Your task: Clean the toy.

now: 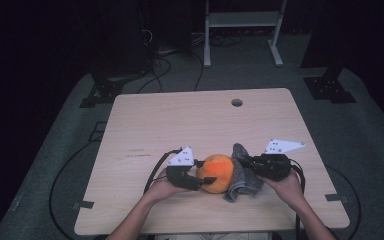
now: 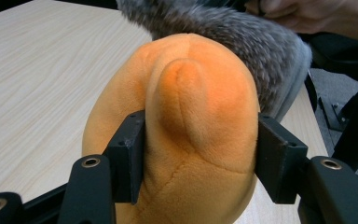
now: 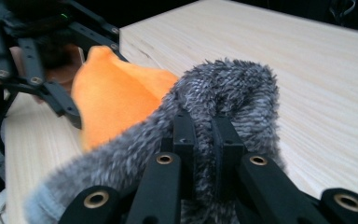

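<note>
Black jaws of the left gripper (image 2: 196, 163) rise from the bottom edge of its own view, clenched on the orange plush (image 2: 191, 126), whose pile bulges past both pads. We see the same pair at lower centre of the high view: left gripper (image 1: 206, 176) on the plush's left flank, plush (image 1: 219, 172) resting on the table (image 1: 180, 125). The grey fuzzy cloth (image 1: 241, 172) lies directly right of the plush, touching it and draped against its right side. The right gripper (image 1: 246, 161) meets the cloth from the right; in its own view the jaws (image 3: 204, 135) stand nearly together, pinching a fold of cloth (image 3: 233, 88). We judge the key relation to be left-right across the frame: plush left, cloth right, each hand nearer its own item. Wiping or wrapping would carry the cloth leftward over the plush.
</note>
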Action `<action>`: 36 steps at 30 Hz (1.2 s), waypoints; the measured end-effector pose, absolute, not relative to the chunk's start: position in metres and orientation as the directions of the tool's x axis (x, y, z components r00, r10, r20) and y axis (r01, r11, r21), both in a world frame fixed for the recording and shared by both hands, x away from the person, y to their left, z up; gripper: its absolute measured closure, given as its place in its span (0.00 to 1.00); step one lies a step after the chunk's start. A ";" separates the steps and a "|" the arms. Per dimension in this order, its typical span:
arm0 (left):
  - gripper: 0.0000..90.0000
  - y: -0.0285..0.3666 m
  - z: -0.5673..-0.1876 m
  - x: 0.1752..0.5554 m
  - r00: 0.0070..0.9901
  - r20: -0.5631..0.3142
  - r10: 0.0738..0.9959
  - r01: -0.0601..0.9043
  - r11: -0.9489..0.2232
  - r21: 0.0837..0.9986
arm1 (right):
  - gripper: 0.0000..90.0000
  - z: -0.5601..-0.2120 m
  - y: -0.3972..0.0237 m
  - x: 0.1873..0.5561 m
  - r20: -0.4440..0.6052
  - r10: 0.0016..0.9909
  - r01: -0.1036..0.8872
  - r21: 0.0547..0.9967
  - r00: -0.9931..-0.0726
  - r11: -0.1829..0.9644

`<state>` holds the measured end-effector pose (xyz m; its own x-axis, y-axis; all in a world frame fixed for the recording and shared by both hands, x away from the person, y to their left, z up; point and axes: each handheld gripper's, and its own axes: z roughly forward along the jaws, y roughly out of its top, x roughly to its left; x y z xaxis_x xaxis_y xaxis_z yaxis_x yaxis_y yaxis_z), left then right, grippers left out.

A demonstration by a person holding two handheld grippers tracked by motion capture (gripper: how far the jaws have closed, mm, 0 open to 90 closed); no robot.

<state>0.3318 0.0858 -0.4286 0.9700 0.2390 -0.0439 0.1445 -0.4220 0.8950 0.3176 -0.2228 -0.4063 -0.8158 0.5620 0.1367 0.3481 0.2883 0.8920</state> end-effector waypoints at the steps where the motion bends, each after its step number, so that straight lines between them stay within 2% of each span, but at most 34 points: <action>1: 0.46 0.085 -0.429 0.332 0.969 -0.045 0.241 0.146 -0.421 0.895 | 0.91 -0.404 -0.223 0.315 0.140 0.556 0.342 0.898 -0.820 0.278; 4: 0.40 0.085 -0.426 0.331 0.972 -0.040 0.233 0.140 -0.426 0.894 | 0.91 -0.405 -0.220 0.315 0.145 0.538 0.335 0.901 -0.830 0.276; 7: 0.20 0.088 -0.423 0.337 0.960 -0.085 0.266 0.193 -0.411 0.891 | 0.91 -0.414 -0.222 0.319 0.168 0.545 0.364 0.890 -0.822 0.275; 8: 0.18 0.087 -0.424 0.338 0.957 -0.089 0.275 0.204 -0.426 0.882 | 0.91 -0.415 -0.224 0.320 0.172 0.548 0.370 0.887 -0.819 0.275; 9: 0.19 0.087 -0.427 0.339 0.958 -0.102 0.267 0.213 -0.428 0.878 | 0.91 -0.416 -0.225 0.320 0.176 0.552 0.376 0.885 -0.815 0.274; 11: 0.31 0.085 -0.430 0.338 0.963 -0.090 0.254 0.196 -0.427 0.883 | 0.91 -0.414 -0.227 0.321 0.179 0.557 0.384 0.882 -0.811 0.275; 14: 0.40 0.082 -0.429 0.335 0.972 -0.057 0.227 0.156 -0.443 0.883 | 0.91 -0.404 -0.226 0.318 0.207 0.523 0.370 0.901 -0.827 0.228; 17: 0.41 0.079 -0.429 0.330 0.978 -0.022 0.208 0.119 -0.466 0.877 | 0.91 -0.389 -0.210 0.315 0.170 0.479 0.316 0.917 -0.861 0.243; 20: 0.42 0.081 -0.429 0.329 0.978 -0.021 0.206 0.118 -0.473 0.873 | 0.91 -0.389 -0.198 0.318 0.125 0.475 0.298 0.903 -0.871 0.308; 29: 0.43 0.079 -0.432 0.329 0.984 -0.021 0.177 0.103 -0.469 0.877 | 0.91 -0.408 -0.227 0.322 0.179 0.539 0.388 0.870 -0.823 0.304; 32: 0.43 0.075 -0.432 0.327 0.986 -0.008 0.168 0.088 -0.475 0.876 | 0.91 -0.400 -0.224 0.316 0.191 0.492 0.359 0.893 -0.849 0.272; 36: 0.42 0.077 -0.431 0.326 0.985 0.001 0.173 0.085 -0.486 0.870 | 0.91 -0.395 -0.207 0.313 0.140 0.467 0.314 0.894 -0.873 0.320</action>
<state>0.3264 0.0768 -0.4313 0.9850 0.1727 0.0006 0.0846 -0.4858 0.8700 0.3134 -0.2070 -0.3946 -0.8733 0.4666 0.1397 0.3137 0.3195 0.8941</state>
